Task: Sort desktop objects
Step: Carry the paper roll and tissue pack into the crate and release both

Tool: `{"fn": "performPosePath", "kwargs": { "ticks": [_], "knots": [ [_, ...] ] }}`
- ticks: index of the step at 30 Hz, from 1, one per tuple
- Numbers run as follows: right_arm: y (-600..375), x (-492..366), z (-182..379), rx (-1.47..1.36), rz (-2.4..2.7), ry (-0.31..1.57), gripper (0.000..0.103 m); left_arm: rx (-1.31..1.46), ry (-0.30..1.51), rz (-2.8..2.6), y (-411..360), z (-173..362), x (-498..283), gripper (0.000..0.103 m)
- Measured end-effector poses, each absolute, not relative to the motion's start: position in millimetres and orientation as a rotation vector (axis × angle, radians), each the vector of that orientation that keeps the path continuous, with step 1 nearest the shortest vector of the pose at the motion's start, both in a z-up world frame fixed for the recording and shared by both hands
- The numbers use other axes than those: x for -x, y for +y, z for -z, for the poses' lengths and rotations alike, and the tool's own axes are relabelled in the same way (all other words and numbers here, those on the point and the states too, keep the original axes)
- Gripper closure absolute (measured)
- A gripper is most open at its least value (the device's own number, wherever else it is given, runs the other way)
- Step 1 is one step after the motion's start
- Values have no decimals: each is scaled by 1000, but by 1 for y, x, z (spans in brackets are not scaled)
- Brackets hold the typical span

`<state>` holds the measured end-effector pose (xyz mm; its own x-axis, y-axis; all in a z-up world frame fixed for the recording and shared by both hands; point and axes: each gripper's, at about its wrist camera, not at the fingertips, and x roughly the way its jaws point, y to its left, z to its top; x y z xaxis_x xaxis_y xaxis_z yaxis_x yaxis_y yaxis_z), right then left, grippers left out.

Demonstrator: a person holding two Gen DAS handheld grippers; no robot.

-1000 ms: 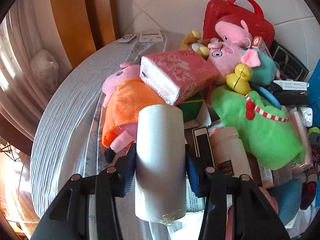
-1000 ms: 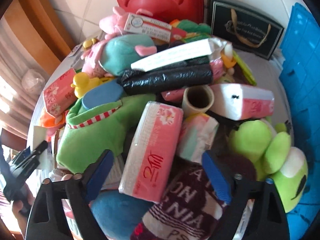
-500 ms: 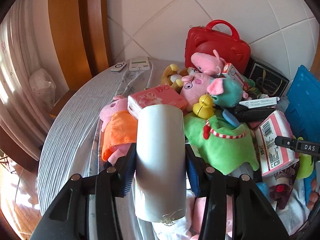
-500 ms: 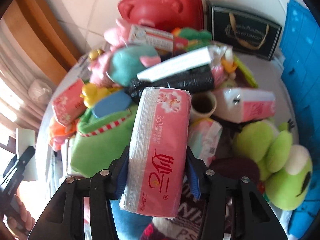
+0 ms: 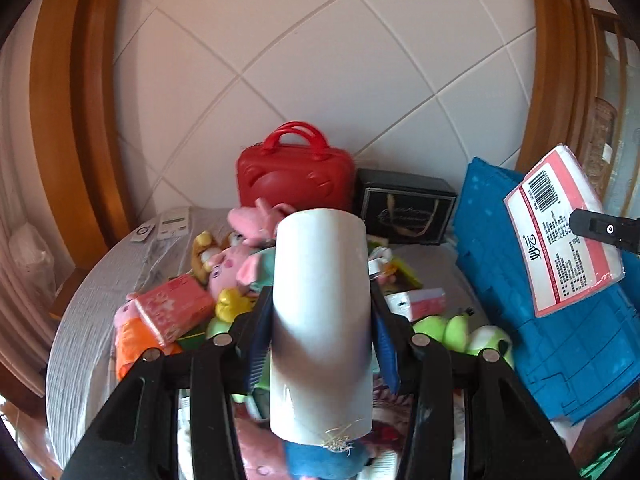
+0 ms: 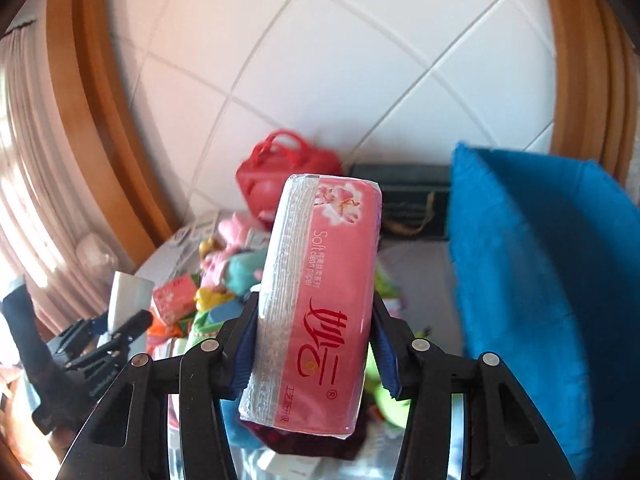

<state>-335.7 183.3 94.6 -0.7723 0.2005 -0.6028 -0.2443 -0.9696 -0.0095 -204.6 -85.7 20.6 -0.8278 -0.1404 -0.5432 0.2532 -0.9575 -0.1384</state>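
Counter (image 5: 76, 320), grey ribbed cloth, round edge at far left: two white remotes (image 5: 166, 226) lie near its back edge by the wooden frame. Next, the pile: a pink pig plush in orange (image 5: 130, 334), a pink tissue pack (image 5: 176, 312) leaning on it, a yellow duck (image 5: 230, 304) just beside that pack, and more pink pig plushes (image 5: 244, 256) behind. Centre, your left tongs (image 5: 320, 340): blue pads pinch a white roll (image 5: 320, 320) from both sides, the roll upright between them and lifted clear above the pile. Behind it, against the tiled wall, stands a red handled case (image 5: 294, 178), with a black gift box (image 5: 404, 210) just to its right. Below those, a green frog plush (image 5: 464, 330) lies on the heap. Right of centre, a blue folded crate (image 5: 560, 344) leans upright. Far right, your right tongs (image 6: 312, 344): the pads press on a pink soft-paper tissue pack (image 6: 324, 300), held lengthwise, red lettering facing the right wrist camera, raised off the counter with the crate just beside it. From the left wrist view the same pack shows its barcode side high at the right edge, in front of the crate.
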Motion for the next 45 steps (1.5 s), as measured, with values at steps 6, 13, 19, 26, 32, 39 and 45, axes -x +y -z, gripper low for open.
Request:
{"fn": "performPosePath", "kwargs": {
  "ticks": [6,13,19,26,32,39,45],
  "knots": [
    [256,261,-162,797,-2693,66,54,-802,310,2968,23,-71,251,59],
    [378,189,-204,827,-2475,-44,54,-914,302,3125,180,-115,316,59],
    [479,166,-194,973,-2362,-34,54,-1184,208,3088,294,-120,386,59],
    [554,168,-151,1177,-2300,26,53,-1554,114,2881,365,-64,447,59],
    [579,166,-130,1259,-2291,-10,53,-1603,81,2785,377,-35,458,58],
    [591,173,-119,1292,-2275,-72,53,-1567,103,2736,376,-31,455,55],
    [588,181,-109,1376,-2244,-111,52,-1633,144,2704,369,-30,452,39]
  ]
}}
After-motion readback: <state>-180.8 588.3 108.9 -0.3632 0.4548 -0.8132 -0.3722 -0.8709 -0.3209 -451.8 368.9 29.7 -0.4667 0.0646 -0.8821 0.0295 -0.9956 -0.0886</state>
